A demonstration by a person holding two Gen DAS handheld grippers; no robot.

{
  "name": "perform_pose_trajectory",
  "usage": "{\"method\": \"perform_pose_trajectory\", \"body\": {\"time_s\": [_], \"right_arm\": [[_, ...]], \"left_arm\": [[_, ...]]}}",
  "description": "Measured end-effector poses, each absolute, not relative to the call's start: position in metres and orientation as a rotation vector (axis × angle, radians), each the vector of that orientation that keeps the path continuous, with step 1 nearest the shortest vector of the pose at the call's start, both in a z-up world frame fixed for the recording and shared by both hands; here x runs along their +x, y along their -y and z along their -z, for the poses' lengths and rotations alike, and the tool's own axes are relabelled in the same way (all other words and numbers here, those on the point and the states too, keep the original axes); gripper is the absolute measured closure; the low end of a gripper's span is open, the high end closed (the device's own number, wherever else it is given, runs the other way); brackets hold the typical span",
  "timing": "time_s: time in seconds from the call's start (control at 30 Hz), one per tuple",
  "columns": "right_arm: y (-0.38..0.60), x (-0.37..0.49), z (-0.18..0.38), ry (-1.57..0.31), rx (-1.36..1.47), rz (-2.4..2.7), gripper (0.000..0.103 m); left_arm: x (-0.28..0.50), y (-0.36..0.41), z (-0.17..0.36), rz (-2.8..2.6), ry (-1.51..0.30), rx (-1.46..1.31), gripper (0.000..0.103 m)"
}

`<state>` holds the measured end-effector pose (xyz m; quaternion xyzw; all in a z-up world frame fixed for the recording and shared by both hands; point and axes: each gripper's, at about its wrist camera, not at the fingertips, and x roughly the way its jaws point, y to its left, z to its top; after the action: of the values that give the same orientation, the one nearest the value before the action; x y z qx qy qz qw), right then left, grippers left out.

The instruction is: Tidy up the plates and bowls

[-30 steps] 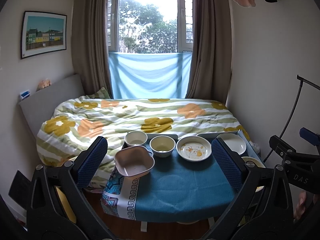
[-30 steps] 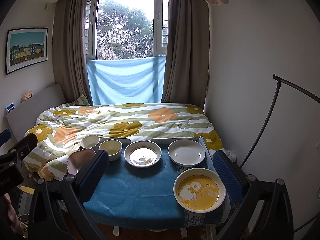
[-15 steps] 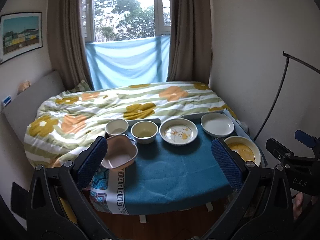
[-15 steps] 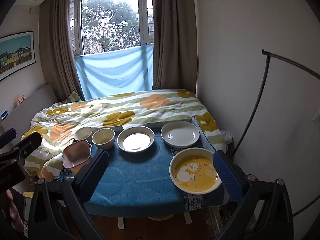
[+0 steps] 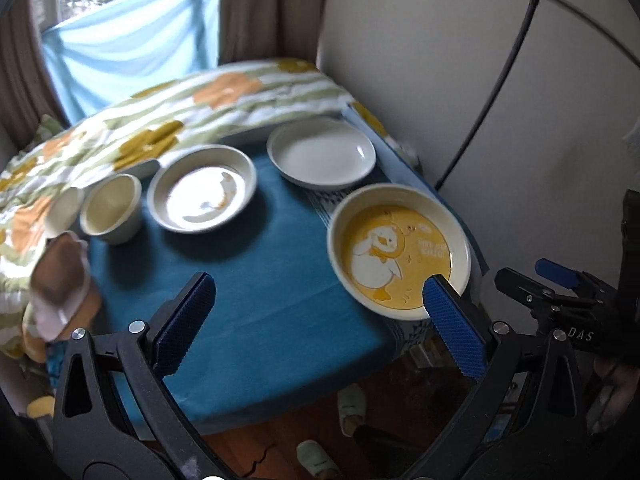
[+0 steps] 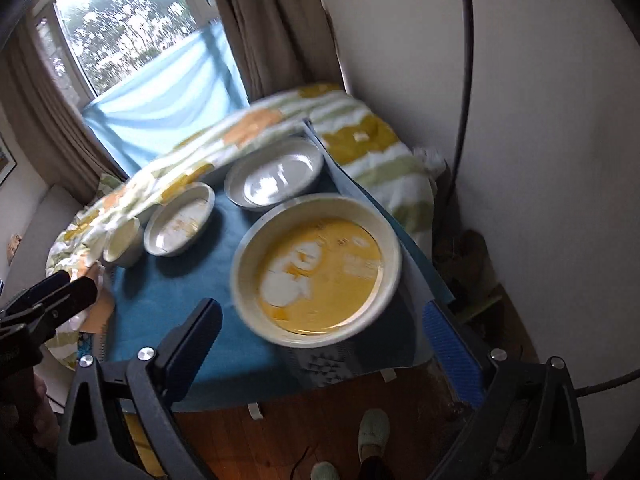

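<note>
Counting three plates, three bowls

floral duvet, brown curtains, window

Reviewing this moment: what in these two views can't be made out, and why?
- Pink dish: left wrist view, motion blur smears its shape; right wrist view, the left gripper's body covers it.
- Duck plate: right wrist view, blur hides the print.
- Smallest bowl: left wrist view, blurred, inside unclear.
- Table legs: the cloth and both frames' lower edges hide them.
</note>
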<state>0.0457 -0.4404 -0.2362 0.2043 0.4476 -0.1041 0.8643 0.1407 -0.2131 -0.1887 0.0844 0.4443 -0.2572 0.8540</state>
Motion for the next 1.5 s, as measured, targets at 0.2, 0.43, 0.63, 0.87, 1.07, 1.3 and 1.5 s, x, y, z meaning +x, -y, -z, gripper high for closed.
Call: {"method": "perform_pose_trajectory", "body": {"time_s": [0.2, 0.43, 0.63, 0.87, 1.07, 1.3, 1.5], "right_arm": [[0.493, 0.075, 0.289, -1.066, 0.536, 0.127, 0.031], [0.515, 0.100, 0.317, -1.113, 0.592, 0.032, 0.053], [0.524, 0.113, 0.328, -1.126, 0.641, 0.022, 0.074], [0.529, 0.124, 0.335, -1.140, 0.630, 0.028, 0.088], [0.531, 0.128, 0.341, -1.144, 0.632, 0.018, 0.094], [0.527, 0.131, 0.339, -1.157, 0.586, 0.020, 0.094], [0.525, 0.132, 0.334, -1.148, 0.555, 0.010, 0.094]], "left_arm": [[0.186, 0.267, 0.257, 0.572, -1.112, 0.185, 0.003], [0.226, 0.291, 0.311, 0.616, -1.258, 0.166, 0.028], [0.243, 0.301, 0.332, 0.642, -1.328, 0.159, 0.057], [0.252, 0.304, 0.347, 0.645, -1.374, 0.162, 0.085], [0.259, 0.296, 0.355, 0.670, -1.375, 0.132, 0.088], [0.261, 0.296, 0.360, 0.659, -1.362, 0.162, 0.089], [0.258, 0.298, 0.350, 0.649, -1.356, 0.150, 0.089]]}}
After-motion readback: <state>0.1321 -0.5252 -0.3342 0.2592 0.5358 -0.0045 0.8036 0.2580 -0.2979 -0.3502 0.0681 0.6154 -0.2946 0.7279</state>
